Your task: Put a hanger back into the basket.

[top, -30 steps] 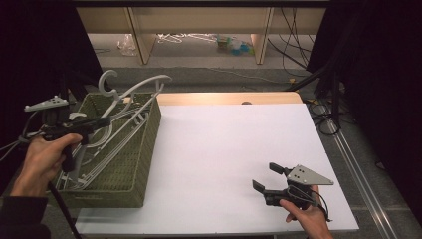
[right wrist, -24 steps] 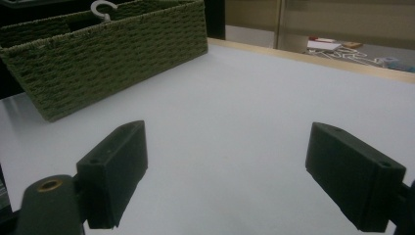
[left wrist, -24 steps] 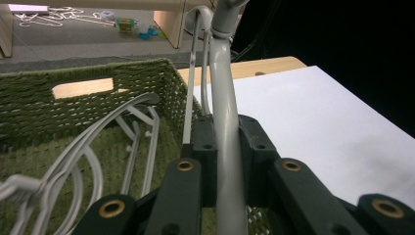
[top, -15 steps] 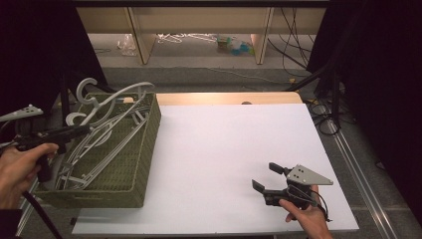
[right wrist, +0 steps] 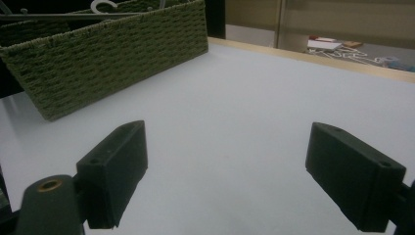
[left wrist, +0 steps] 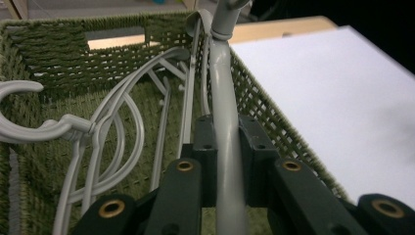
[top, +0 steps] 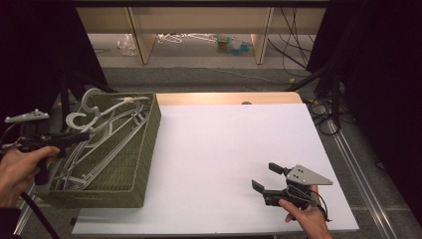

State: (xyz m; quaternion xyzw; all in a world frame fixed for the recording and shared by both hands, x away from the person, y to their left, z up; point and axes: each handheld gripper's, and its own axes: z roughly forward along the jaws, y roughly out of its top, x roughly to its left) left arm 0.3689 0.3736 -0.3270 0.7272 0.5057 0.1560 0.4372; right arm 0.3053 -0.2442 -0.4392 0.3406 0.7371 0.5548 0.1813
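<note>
Left gripper (left wrist: 222, 161), bottom centre of the left gripper view, has its jaws clamped on the grey arm of a plastic hanger (left wrist: 221, 98); in the high view it sits at the left edge, over the near-left side of the green woven basket (top: 142, 164). The hanger runs from the jaws up toward the top centre of that view, its neck crossing the basket's far rim. More hangers (top: 107, 127) lie tangled inside the basket, hooks poking up at the upper left. Right gripper (top: 266, 179), lower right of the high view, rests low over the white counter (top: 224, 144), jaws spread wide, holding nothing, well apart from the basket. Handling guess: hanger looks light, stiff and smooth, so it may slip or swivel in the jaws if held off balance; hooks and arms likely snag neighbours when lifted. Best hold seems the thick arm near the neck, as now, or the neck itself, lifting slowly to shake the others free.
</note>
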